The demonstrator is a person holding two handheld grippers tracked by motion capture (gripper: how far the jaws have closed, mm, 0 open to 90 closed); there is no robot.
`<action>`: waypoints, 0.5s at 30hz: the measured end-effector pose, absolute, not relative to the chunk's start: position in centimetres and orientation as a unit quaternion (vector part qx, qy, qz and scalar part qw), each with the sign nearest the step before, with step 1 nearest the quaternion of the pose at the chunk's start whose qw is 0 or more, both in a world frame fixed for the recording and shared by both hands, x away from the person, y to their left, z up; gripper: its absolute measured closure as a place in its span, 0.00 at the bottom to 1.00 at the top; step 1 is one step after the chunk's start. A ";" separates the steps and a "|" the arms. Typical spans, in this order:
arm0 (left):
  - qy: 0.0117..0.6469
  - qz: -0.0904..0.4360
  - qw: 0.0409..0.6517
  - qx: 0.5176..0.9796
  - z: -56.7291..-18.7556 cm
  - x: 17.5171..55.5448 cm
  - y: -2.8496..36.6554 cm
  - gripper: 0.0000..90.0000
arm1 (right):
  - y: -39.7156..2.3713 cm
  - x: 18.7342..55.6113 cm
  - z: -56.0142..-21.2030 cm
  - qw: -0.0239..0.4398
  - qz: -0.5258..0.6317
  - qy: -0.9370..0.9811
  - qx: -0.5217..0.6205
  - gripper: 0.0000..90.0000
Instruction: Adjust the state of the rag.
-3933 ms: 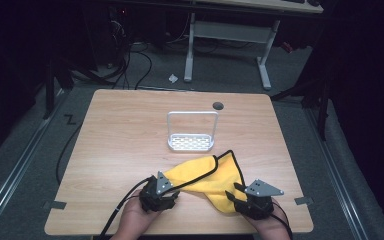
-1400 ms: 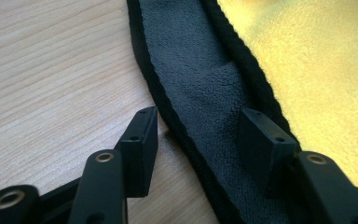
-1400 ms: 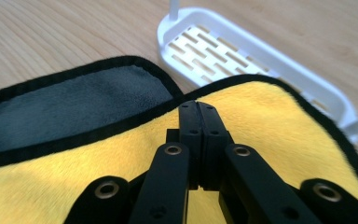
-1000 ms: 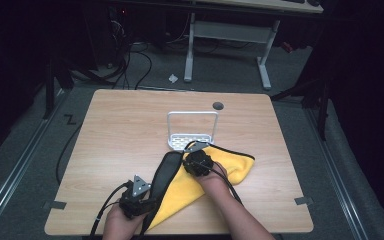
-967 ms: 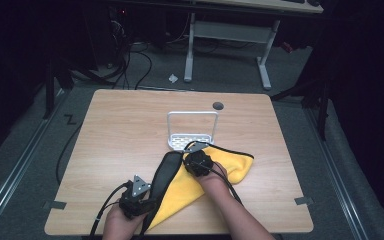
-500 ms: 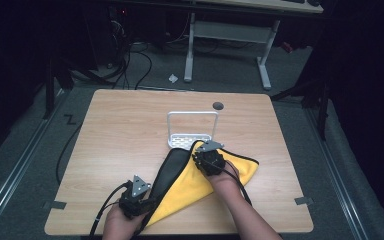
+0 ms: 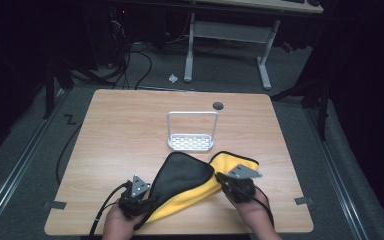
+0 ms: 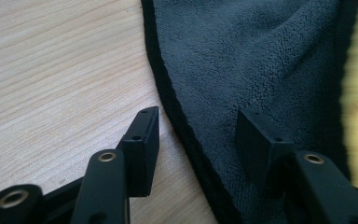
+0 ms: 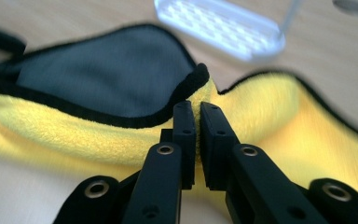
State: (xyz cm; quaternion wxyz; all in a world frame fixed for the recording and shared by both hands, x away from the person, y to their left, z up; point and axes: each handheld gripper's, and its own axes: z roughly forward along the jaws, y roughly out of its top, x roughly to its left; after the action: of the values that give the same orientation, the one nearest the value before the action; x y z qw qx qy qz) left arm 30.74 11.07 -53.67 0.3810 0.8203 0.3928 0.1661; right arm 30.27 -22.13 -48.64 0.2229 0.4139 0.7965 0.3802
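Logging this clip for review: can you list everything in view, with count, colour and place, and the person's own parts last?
Cloth: one, yellow on one face and dark grey on the other with black edging, folded at the near middle of the table.
Rack: one, white, perforated base with a hoop handle, at the table's centre, beyond the cloth.
Table: one, light wood, with a dark round hole near its far edge.
Desk frame: one, white, on the floor behind.
Left gripper: black, jaws open, astride the cloth's edge.
Right gripper: black, jaws closing, pinching the cloth's fold.
Hands: two, at the near edge.
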 end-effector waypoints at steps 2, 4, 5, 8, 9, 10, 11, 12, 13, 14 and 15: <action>0.394 0.167 0.380 0.820 -53.7 30.8 11.1 0.56 | -24.4 27.3 -49.4 0.214 0.377 0.790 0.434 0.95; 0.395 0.168 0.379 0.820 -53.6 30.8 11.1 0.56 | -25.2 26.4 -49.7 0.209 0.377 0.788 0.440 0.95; 0.396 0.168 0.379 0.819 -53.6 30.8 11.1 0.56 | -26.0 25.7 -50.1 0.207 0.373 0.787 0.446 0.95; 0.398 0.167 0.375 0.820 -53.6 31.0 11.1 0.56 | -28.0 24.5 -51.4 0.202 0.352 0.785 0.468 0.89; 0.398 0.166 0.373 0.822 -53.5 31.1 11.1 0.56 | -28.5 24.4 -51.5 0.199 0.351 0.782 0.476 0.86; 0.400 0.165 0.372 0.821 -53.5 31.2 11.1 0.56 | -29.1 24.5 -51.4 0.194 0.359 0.774 0.485 0.83; 0.401 0.164 0.371 0.822 -53.4 31.3 11.2 0.57 | -29.3 24.5 -51.2 0.196 0.363 0.768 0.490 0.80; 0.401 0.163 0.369 0.822 -53.4 31.3 11.2 0.57 | -29.6 24.7 -50.9 0.205 0.365 0.765 0.489 0.80; 0.401 0.161 0.369 0.823 -53.3 31.4 11.2 0.57 | -29.8 24.9 -50.6 0.215 0.367 0.762 0.489 0.80; 0.402 0.157 0.365 0.825 -53.2 31.5 11.2 0.57 | -30.0 25.3 -50.4 0.223 0.366 0.758 0.491 0.80; 0.403 0.159 0.363 0.825 -53.0 31.6 11.2 0.57 | -30.3 25.8 -50.3 0.228 0.363 0.757 0.492 0.82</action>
State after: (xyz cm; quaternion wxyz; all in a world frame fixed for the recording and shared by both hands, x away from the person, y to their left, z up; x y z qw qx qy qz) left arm 31.55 11.17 -53.04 0.3630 0.8251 0.4027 0.1591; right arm 25.81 -30.35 -50.30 0.2284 0.4924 0.7573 0.3632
